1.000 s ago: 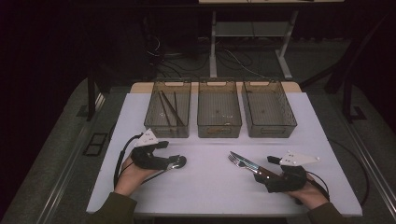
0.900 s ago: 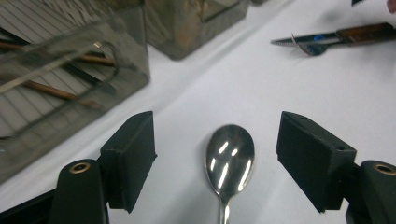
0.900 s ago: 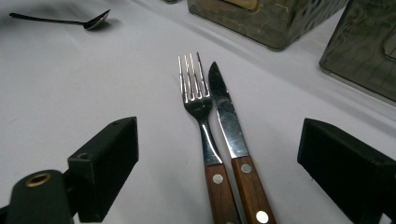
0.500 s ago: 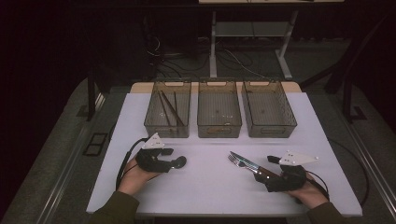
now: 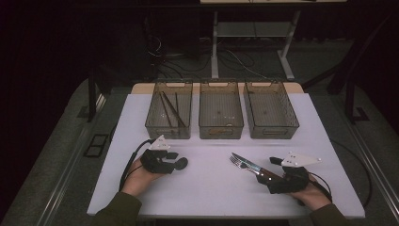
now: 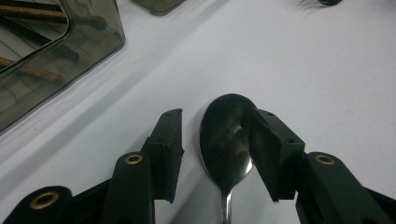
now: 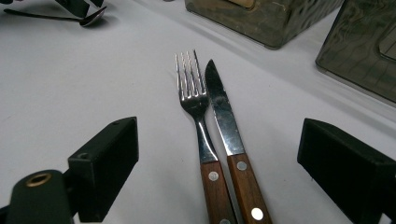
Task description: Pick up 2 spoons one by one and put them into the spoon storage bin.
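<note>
Spoon (image 6: 226,140): polished metal, mirror-glossy bowl. Fork (image 7: 194,100) and knife (image 7: 222,112): bright steel with riveted brown wood handles. Left tool (image 6: 215,154) and right tool (image 7: 224,163): matt black plastic. Bins (image 5: 221,110): smoky translucent plastic. Tabletop (image 5: 211,183): smooth matt white.

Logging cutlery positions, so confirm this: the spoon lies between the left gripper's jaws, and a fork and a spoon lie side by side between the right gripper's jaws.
Not quite. Between the right gripper's jaws, beside the fork, lies a knife, not a spoon, as the right gripper view shows. The spoon does lie between the left gripper's jaws.
</note>
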### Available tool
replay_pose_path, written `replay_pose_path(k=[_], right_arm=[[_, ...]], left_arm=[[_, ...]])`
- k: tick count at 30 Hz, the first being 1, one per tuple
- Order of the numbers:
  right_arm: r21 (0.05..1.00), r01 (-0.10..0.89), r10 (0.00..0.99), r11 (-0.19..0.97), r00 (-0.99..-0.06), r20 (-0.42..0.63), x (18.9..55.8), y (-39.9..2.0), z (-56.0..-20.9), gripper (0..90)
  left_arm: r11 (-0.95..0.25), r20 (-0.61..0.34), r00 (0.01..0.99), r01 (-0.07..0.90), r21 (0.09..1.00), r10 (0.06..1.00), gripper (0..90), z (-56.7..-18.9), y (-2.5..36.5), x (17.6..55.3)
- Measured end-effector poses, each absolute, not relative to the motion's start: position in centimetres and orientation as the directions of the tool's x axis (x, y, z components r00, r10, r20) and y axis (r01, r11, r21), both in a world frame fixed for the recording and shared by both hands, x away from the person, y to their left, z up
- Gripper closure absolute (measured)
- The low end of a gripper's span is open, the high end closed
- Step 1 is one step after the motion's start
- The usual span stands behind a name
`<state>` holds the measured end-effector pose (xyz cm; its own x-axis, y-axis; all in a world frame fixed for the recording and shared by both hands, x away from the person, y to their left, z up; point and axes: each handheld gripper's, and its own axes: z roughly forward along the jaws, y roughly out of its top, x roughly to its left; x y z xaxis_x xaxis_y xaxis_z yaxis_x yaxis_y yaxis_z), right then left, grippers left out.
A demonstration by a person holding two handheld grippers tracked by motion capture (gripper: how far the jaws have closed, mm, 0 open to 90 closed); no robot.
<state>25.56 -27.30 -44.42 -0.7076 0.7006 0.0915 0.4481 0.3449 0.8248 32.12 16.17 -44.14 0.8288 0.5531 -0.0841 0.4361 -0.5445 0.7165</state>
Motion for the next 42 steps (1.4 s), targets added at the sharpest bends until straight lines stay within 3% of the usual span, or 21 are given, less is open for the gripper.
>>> replay_pose_path(k=[21,31,42], right_arm=[[0.824,0.447,0.703,0.349,-0.706,0.086,25.5,-27.3,-44.4,12.1],[0.824,0.447,0.704,0.348,-0.706,0.085,25.5,-27.3,-44.4,12.2],[0.824,0.446,0.703,0.349,-0.706,0.084,25.5,-27.4,-44.4,12.2]], left_arm=[[-0.612,-0.047,0.853,0.411,0.676,0.52,59.6,-44.5,15.1,31.9],[-0.651,-0.022,0.864,0.395,0.649,0.503,65.9,-44.1,14.5,31.6],[-0.678,0.015,0.876,0.363,0.64,0.483,79.2,-43.4,14.5,31.2]])
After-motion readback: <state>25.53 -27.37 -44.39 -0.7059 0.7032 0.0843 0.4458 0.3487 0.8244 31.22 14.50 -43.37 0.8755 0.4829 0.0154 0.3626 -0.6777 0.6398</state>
